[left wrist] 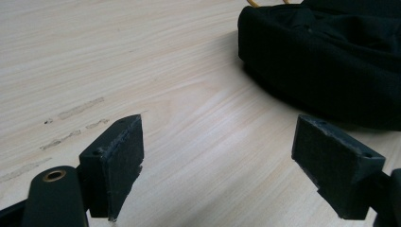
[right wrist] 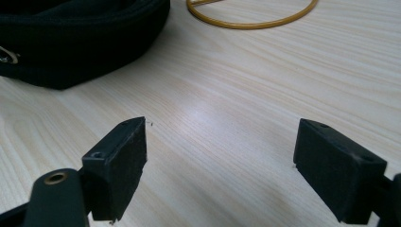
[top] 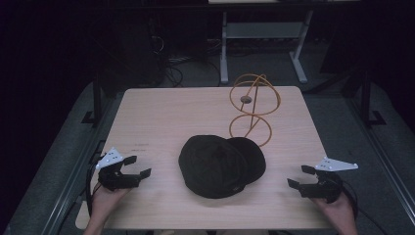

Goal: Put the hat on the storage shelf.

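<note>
Your left tool [top: 138,166] and right tool [top: 300,176] both stand wide with nothing between the jaws, resting low at the near corners of the worktop [top: 156,117], each pointing inward. The black cap [top: 218,164] lies between them near the middle, well apart from both, with its brim [top: 252,152] turned toward the far right.

The likely trouble is the cloth itself. It is soft and slack, so if you pinch only a fold of the crown [left wrist: 326,56] it will probably sag or slip out as you lift. Pushing in low from one side may simply slide the cap across the smooth wood rather than getting a jaw under the edge. The small metal buckle [right wrist: 5,56] on the rim facing your right tool could catch a pad.

Just behind the brim stands the yellow wire stand [top: 253,105], its base ring [right wrist: 250,14] flat on the wood close to the cap. It looks light; a sweep or a lift toward the far right could knock it over.
</note>
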Tool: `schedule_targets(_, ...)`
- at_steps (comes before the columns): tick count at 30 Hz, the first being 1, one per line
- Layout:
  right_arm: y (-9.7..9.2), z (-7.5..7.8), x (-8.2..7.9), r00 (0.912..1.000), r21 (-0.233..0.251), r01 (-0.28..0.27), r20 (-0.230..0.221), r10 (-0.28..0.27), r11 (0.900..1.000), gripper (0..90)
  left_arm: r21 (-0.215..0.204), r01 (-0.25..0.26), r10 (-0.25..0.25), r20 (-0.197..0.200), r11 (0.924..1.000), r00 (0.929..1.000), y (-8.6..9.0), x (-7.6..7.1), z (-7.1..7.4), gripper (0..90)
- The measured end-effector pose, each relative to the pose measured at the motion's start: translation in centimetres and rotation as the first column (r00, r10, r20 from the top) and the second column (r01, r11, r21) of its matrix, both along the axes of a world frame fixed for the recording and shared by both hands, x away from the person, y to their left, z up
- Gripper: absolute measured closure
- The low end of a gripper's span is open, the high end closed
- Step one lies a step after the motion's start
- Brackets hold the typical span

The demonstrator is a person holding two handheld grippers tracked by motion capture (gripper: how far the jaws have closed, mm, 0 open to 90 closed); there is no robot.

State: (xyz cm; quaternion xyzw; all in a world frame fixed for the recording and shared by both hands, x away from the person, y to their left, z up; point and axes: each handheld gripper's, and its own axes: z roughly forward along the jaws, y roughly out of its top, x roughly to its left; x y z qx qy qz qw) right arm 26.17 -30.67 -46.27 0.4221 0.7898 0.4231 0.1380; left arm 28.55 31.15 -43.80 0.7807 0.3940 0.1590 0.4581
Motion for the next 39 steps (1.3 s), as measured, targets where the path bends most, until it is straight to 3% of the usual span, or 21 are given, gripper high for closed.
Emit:
schedule_targets(12, 1.6, 1.0, -0.1, 0.9989, 0.003, -0.040, 0.023, 0.040, 0.9992, 15.6, 0.007, 0.015, -0.015, -0.008, 0.9999, 0.9998, -0.2, -0.1, -0.2, 17.2)
schedule_targets(18, 2.6, 1.7, 0.2, 0.9986, 0.027, -0.054, 0.002, 0.054, 0.9982, 14.9, 0.010, 0.008, -0.008, -0.005, 0.9999, 1.0000, -0.1, -0.3, -0.1, 17.4)
schedule_targets(22, 3.6, 2.4, 0.2, 0.9943, 0.035, -0.107, 0.006, 0.107, 0.9937, 14.9, 0.004, 0.007, -0.007, -0.006, 1.0000, 1.0000, 0.1, -0.2, -0.2, 17.5)
schedule_targets(29, 5.5, 3.4, 0.3, 0.9911, 0.030, -0.133, 0.012, 0.133, 0.9907, 14.9, -0.002, -0.001, 0.001, -0.003, 1.0000, 1.0000, 0.1, -0.3, -0.2, 17.5)
schedule_targets(39, 10.1, 5.3, 0.6, 0.9698, 0.029, -0.242, 0.038, 0.241, 0.9698, 14.9, 0.004, 0.007, -0.007, -0.004, 1.0000, 1.0000, 0.0, -0.2, -0.3, 17.7)
